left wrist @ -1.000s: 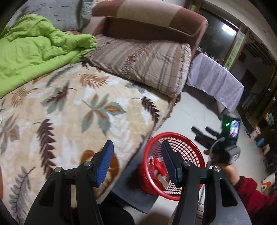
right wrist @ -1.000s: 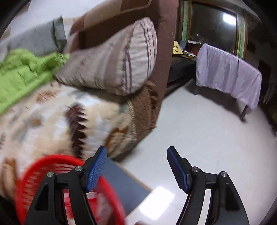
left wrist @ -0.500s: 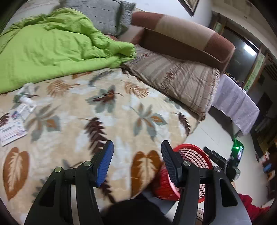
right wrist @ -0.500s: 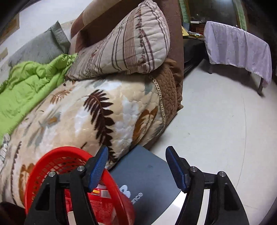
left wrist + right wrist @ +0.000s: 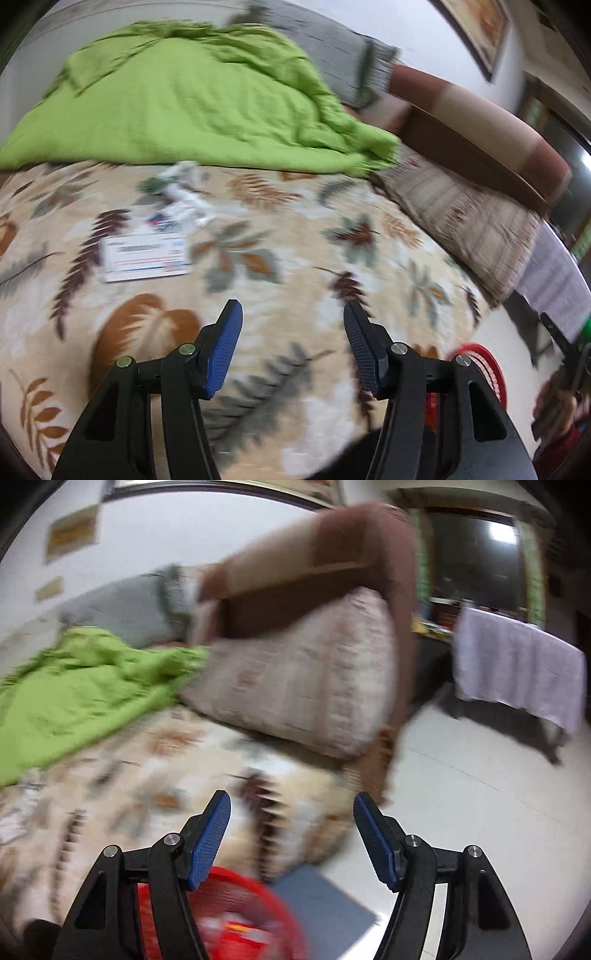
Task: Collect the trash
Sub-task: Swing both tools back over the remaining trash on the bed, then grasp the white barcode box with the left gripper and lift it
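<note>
The left gripper tilts downward, its blue-padded jaws parted with nothing between them. The right gripper also angles down, jaws apart and empty. A red-sleeved hand shows at the left view's edge.

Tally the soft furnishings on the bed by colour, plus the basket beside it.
Green quilt: 1
Grey pillow: 1
Beige striped pillow: 1
Leaf-print blanket: 1
Red basket: 1
Total: 5

Both cams face blurry bed, angled down.
</note>
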Action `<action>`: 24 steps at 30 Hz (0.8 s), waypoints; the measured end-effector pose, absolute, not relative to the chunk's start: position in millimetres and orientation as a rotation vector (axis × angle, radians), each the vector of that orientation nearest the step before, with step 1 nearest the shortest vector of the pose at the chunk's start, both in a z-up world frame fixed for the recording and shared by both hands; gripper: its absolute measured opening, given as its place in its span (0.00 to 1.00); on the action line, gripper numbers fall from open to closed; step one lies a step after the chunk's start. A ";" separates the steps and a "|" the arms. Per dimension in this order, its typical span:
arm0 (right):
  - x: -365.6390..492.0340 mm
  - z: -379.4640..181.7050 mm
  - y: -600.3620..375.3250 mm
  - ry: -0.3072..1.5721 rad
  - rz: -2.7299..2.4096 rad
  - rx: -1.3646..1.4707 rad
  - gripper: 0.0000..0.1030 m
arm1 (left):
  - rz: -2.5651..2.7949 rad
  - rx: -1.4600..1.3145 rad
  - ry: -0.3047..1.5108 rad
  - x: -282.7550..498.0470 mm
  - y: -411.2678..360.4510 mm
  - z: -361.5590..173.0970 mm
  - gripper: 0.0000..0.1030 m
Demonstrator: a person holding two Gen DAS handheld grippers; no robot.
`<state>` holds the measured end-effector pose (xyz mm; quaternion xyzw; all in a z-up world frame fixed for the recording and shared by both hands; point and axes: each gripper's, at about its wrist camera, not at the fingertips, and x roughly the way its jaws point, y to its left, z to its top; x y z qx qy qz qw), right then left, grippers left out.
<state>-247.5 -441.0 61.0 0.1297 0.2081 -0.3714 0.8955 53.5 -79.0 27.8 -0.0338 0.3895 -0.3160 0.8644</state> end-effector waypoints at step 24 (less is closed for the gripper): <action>68.5 18.2 -236.0 0.766 0.095 0.387 0.76 | -0.482 -0.151 0.923 245.1 18.8 -35.6 0.54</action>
